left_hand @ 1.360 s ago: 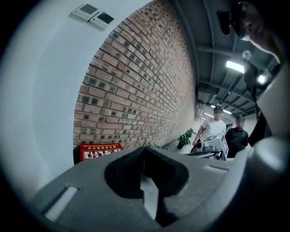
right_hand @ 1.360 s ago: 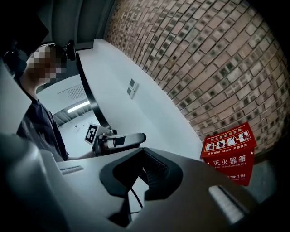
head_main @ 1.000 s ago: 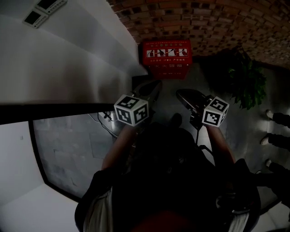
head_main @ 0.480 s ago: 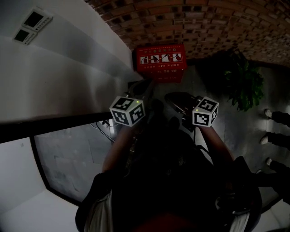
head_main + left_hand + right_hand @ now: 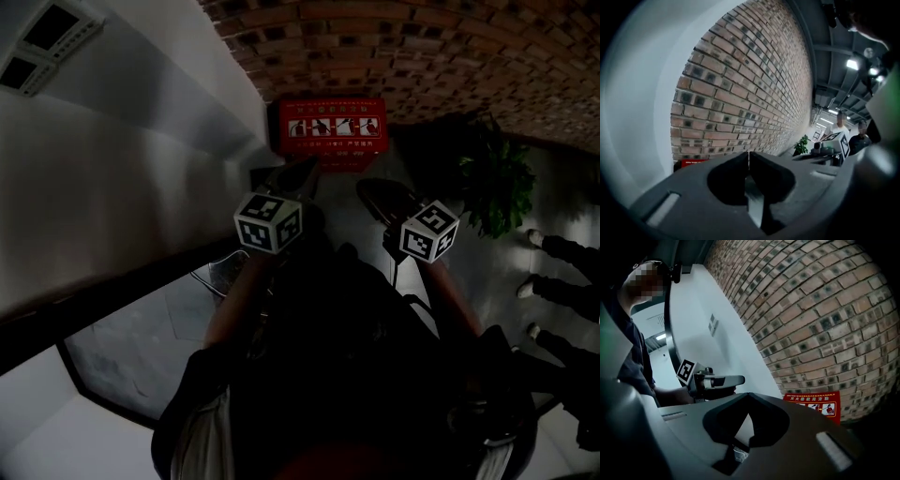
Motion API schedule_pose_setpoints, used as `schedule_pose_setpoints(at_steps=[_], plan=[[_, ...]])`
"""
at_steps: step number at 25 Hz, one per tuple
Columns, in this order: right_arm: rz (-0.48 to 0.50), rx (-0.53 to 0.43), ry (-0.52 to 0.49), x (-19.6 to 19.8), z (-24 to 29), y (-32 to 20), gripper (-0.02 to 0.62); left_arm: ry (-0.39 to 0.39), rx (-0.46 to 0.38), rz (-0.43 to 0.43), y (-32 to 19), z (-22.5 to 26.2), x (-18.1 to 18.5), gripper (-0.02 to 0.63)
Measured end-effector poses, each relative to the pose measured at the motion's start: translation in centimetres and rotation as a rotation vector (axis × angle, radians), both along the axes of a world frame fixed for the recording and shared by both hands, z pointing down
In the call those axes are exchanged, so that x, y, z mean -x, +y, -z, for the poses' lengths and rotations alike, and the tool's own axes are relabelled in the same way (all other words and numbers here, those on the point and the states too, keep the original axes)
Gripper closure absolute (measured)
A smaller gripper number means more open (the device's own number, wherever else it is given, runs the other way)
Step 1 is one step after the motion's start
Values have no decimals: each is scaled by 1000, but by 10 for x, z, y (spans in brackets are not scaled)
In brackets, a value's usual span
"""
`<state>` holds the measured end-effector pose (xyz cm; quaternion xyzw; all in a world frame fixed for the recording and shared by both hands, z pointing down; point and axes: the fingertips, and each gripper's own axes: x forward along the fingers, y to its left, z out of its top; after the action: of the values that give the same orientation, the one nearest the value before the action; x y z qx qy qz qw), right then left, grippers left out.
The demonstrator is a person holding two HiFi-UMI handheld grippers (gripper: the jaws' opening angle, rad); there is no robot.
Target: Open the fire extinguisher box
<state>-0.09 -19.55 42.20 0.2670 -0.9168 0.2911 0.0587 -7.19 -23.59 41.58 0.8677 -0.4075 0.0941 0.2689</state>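
Observation:
The red fire extinguisher box [image 5: 330, 131] stands on the floor against the brick wall, with white pictograms on its lid, which is down. My left gripper [image 5: 305, 171] points at the box's near left corner with its jaws shut and nothing between them. My right gripper [image 5: 372, 192] hovers to the right, a little short of the box, jaws also shut and empty. In the left gripper view the shut tips [image 5: 749, 153] sit above a sliver of the box [image 5: 692, 162]. The right gripper view shows the box [image 5: 815, 405] ahead to the right and the left gripper [image 5: 717, 380] beside it.
A curved brick wall [image 5: 422, 47] runs behind the box. A white wall [image 5: 122, 159] with a dark rail and a glass panel [image 5: 141, 337] is on the left. A potted plant [image 5: 492, 183] stands right of the box. People's shoes [image 5: 553, 251] show at the far right.
The head view has shifted slightly and the box sits a bit lower in it. Both grippers stay shut and side by side short of the box.

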Motion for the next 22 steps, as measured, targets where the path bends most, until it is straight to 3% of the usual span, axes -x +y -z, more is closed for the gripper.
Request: schedule_pose_setpoints(at_steps=[4,10,18,22], plan=[[-31,40,56,12,-34,-14,595,-8,43,-6,-20,-33,16,603],[-35,-8,237,18,-85,-31,595,-21,65,37,-55,-64,20,603],[-18,70,345,-5,-159,-53,595,-21,247,193,-72,-143,10,603],[-5,78,389,-7,-199,-64,595,33,390,301,-73,-202,19,603]])
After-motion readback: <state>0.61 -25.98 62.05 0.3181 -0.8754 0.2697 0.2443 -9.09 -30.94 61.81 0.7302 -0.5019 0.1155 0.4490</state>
